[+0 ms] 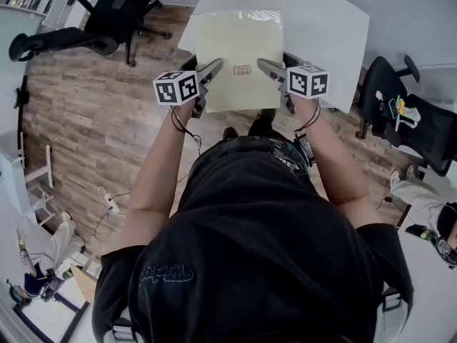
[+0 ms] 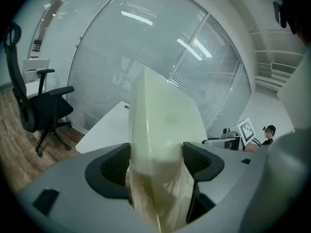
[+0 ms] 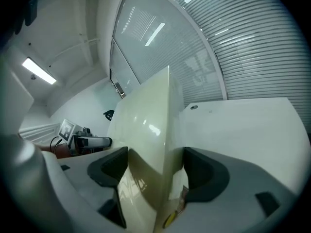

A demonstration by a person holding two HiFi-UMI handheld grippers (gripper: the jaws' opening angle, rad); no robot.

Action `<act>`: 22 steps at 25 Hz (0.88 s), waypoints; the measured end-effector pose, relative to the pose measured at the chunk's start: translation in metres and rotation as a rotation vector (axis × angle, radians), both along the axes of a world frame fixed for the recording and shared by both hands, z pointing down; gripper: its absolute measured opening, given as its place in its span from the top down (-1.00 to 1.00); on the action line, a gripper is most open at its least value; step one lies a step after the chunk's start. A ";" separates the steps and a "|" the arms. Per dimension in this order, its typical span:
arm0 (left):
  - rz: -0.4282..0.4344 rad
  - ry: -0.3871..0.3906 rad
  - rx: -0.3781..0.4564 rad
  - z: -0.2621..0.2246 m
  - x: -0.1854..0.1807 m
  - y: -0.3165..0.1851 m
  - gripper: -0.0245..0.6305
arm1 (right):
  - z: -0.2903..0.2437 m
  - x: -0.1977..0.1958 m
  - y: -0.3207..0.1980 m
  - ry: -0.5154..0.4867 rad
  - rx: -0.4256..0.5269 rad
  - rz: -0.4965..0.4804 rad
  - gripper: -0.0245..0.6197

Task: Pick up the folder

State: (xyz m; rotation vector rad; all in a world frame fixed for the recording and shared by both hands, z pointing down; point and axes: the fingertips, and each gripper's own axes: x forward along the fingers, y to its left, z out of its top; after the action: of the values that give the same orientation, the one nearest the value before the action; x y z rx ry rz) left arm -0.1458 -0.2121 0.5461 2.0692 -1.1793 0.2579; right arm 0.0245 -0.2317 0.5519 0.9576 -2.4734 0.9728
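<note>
Pale cream all over: logging the folder (image 1: 239,56) as held up off the white table (image 1: 328,27), pinched along its near edge at two spots.

Seeing the left gripper (image 1: 212,68) biting in beside the folder's near-left corner and the right gripper (image 1: 265,66) biting in beside the near-right corner, marker cubes facing up.

In the left gripper view, reading both dark pads (image 2: 116,165) as pressed flat against the sheet, with the folder rising edge-on between them and bowing slightly. In the right gripper view, reading the same: pads (image 3: 204,171) closed tight on the folder, its upper edge standing tall against the glass wall with blinds (image 3: 252,47).

Placing the folder's far edge over the table top and its near edge past the table's near rim, above the wood floor (image 1: 86,113).

Noting room to the left: a wide stretch of floor running out to a black office chair (image 1: 107,20), well apart from the folder. Noting less room to the right: a second black chair (image 1: 407,109) sitting just beyond the table's right edge. Seeing the table's far corner rounded, with the glass wall close behind it.
</note>
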 end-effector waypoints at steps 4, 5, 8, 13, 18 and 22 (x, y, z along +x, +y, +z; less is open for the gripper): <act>0.026 0.018 0.018 -0.006 -0.011 0.017 -0.15 | -0.009 -0.012 0.022 0.014 0.020 0.036 -0.17; 0.034 0.022 0.019 -0.006 -0.013 0.022 -0.15 | -0.011 -0.013 0.028 0.018 0.023 0.046 -0.17; 0.056 0.031 0.024 -0.009 -0.011 0.036 -0.15 | -0.013 -0.010 0.047 0.025 0.021 0.074 -0.17; 0.082 0.037 0.021 -0.010 -0.003 0.053 -0.15 | -0.016 -0.003 0.068 0.029 0.022 0.101 -0.17; 0.084 0.059 0.012 -0.009 -0.001 0.059 -0.15 | -0.017 0.000 0.074 0.038 0.023 0.111 -0.17; 0.088 0.055 0.008 -0.008 0.004 0.061 -0.15 | -0.017 0.006 0.079 0.036 0.023 0.121 -0.17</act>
State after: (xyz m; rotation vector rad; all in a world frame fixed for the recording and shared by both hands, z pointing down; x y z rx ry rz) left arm -0.1415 -0.1510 0.5379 2.1241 -1.0602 0.2370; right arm 0.0303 -0.1529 0.5346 1.1339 -2.4253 0.9578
